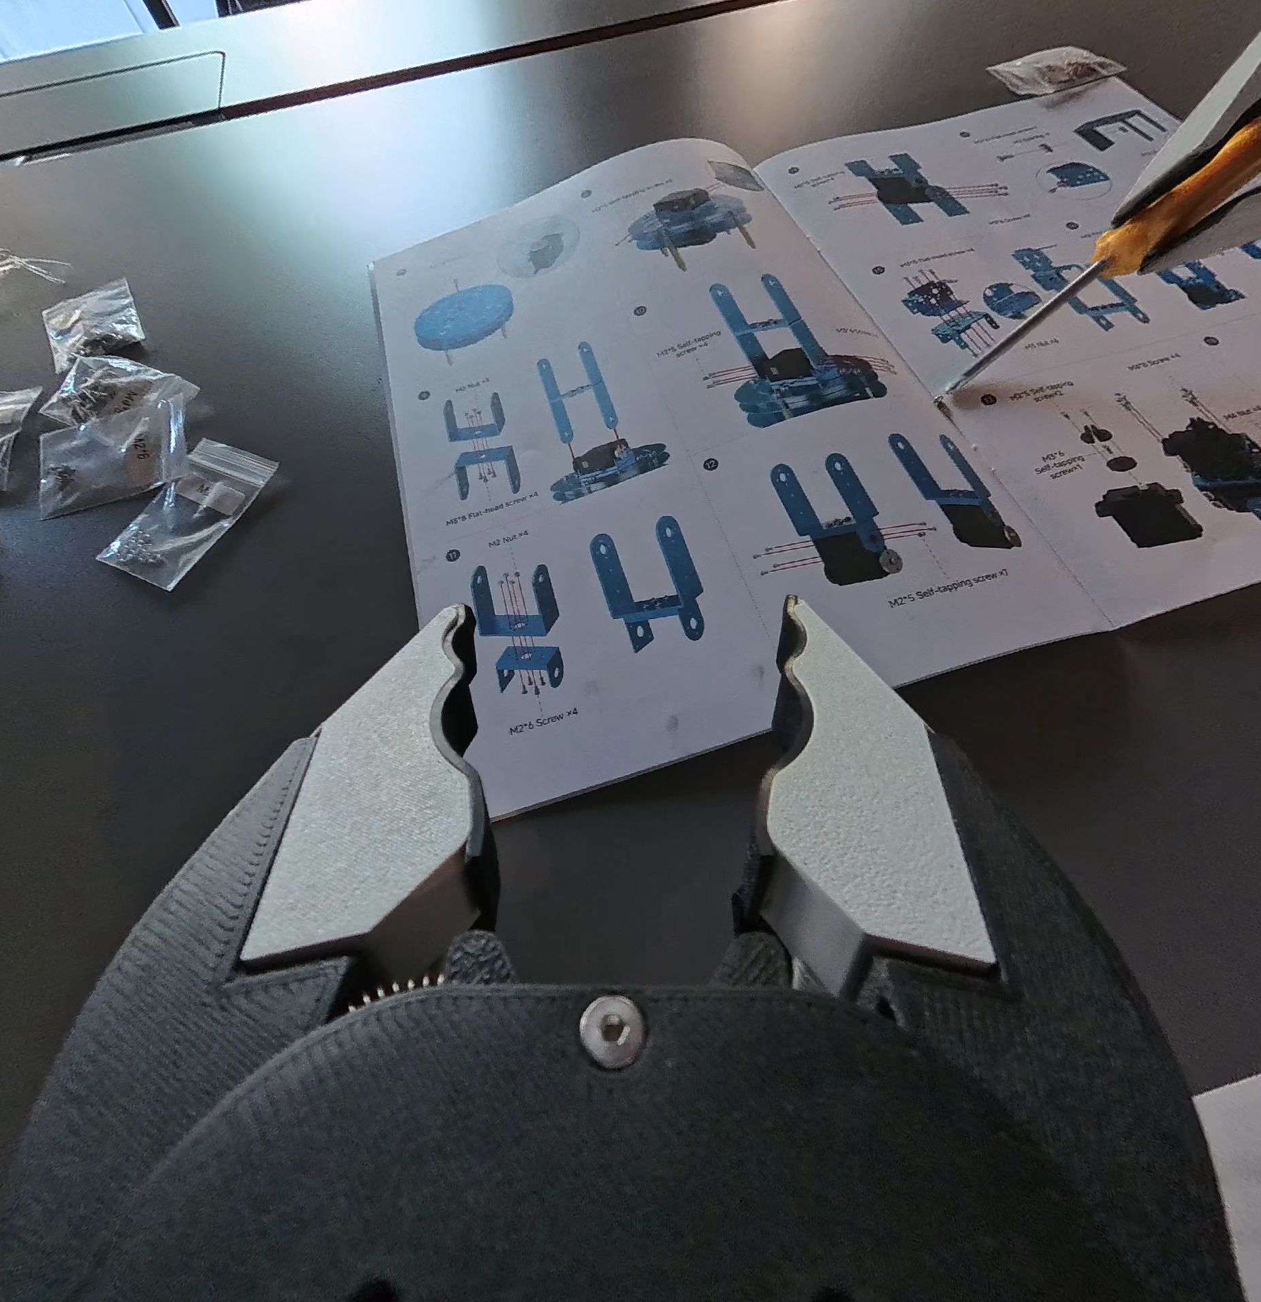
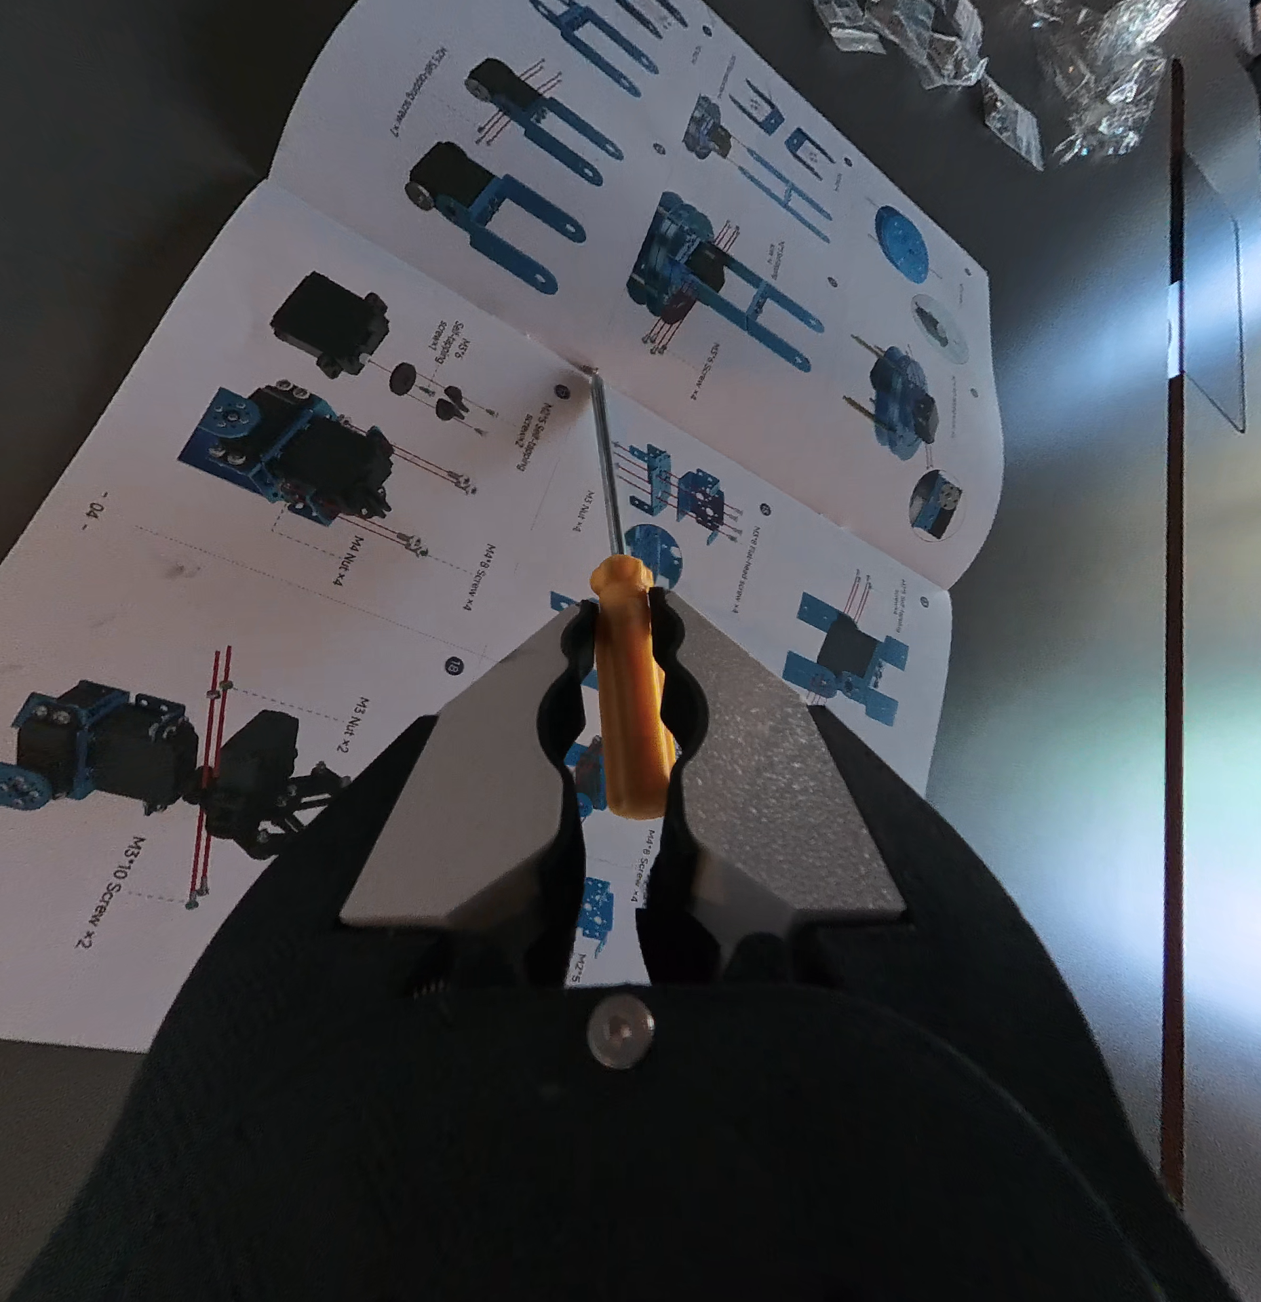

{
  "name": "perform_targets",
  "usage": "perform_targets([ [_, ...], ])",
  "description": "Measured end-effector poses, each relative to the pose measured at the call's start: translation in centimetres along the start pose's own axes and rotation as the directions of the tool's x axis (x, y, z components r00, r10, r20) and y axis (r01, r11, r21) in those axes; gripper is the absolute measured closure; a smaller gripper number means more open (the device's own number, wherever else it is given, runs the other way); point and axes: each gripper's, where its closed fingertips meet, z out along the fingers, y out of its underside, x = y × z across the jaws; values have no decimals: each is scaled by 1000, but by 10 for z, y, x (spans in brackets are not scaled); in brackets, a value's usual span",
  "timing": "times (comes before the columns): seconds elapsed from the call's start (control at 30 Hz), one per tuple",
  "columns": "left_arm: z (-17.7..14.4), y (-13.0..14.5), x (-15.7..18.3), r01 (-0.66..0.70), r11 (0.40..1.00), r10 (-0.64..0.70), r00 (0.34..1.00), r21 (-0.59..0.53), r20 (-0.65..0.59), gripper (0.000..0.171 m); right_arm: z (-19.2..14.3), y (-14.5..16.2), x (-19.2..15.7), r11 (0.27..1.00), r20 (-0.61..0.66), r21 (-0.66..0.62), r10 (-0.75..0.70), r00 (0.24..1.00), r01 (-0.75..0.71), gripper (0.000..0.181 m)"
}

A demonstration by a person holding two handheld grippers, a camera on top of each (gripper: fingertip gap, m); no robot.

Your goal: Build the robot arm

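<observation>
My right gripper (image 2: 619, 602) is shut on the amber handle of a small screwdriver (image 2: 627, 704). Its thin metal shaft (image 2: 607, 472) points forward, and the tip rests on the centre fold of an open instruction booklet (image 2: 317, 606), at a tiny staple or screw. The same screwdriver (image 1: 1170, 225) and its shaft show at the upper right of the left wrist view. My left gripper (image 1: 626, 613) is open and empty, hovering over the near edge of the booklet's left page (image 1: 613, 437).
The booklet lies on a dark table (image 1: 225, 704). Several small clear bags of screws and nuts (image 1: 127, 451) lie left of it; they also show in the right wrist view (image 2: 1001, 63). Another bag (image 1: 1054, 67) lies beyond the booklet. A white sheet corner (image 1: 1247, 1155) shows near right. One gripper's finger ends stand about 25 cm off the other's.
</observation>
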Motion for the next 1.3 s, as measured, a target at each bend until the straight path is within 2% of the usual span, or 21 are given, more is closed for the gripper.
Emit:
perform_targets([
  [0.5, 1, 2, 0, 4, 1000, -4, 1000, -15, -1, 86, -5, -2, 3, 999, -27, -25, -36, 999, 35, 167],
  [0.63, 2, 2, 3, -2, 1000, 2, 1000, -17, -17, 91, -11, -10, -1, 1000, -22, 18, -20, 1000, 20, 167],
  [0.73, 0, -5, 23, 58, 998, -56, 988, 11, -141, 100, -17, -20, -2, 998, -21, 63, -1, 1000, 2, 167],
  [0.83, -8, -15, 58, 112, 993, -93, 924, 31, -370, 128, -22, -36, -5, 992, -15, 124, 10, 1000, -8, 167],
  [0.87, -9, -18, 66, 100, 994, -75, 909, 40, -411, 130, -23, -42, -8, 988, 5, 149, 26, 1000, -26, 167],
  [0.93, -8, -23, 74, 24, 997, 9, 909, 74, -416, 130, -24, -51, -11, 981, 42, 184, 60, 997, -67, 167],
  [1.0, -7, -30, 81, -127, 985, 164, 908, 120, -386, 132, -24, -58, -15, 970, 92, 212, 98, 991, -116, 167],
  [1.07, -5, -41, 84, -316, 929, 361, 887, 190, -288, 139, -24, -64, -17, 958, 135, 238, 131, 982, -160, 167],
  [1.13, -3, -51, 92, -464, 851, 514, 832, 247, -209, 153, -24, -67, -20, 945, 176, 256, 161, 971, -203, 167],
  [1.23, 1, -54, 113, -524, 807, 586, 771, 273, -251, 152, -23, -67, -22, 934, 207, 261, 192, 959, -243, 167],
  [1.3, 7, -57, 110, -550, 793, 604, 769, 262, -212, 150, -22, -65, -23, 932, 216, 256, 203, 955, -256, 167],
])
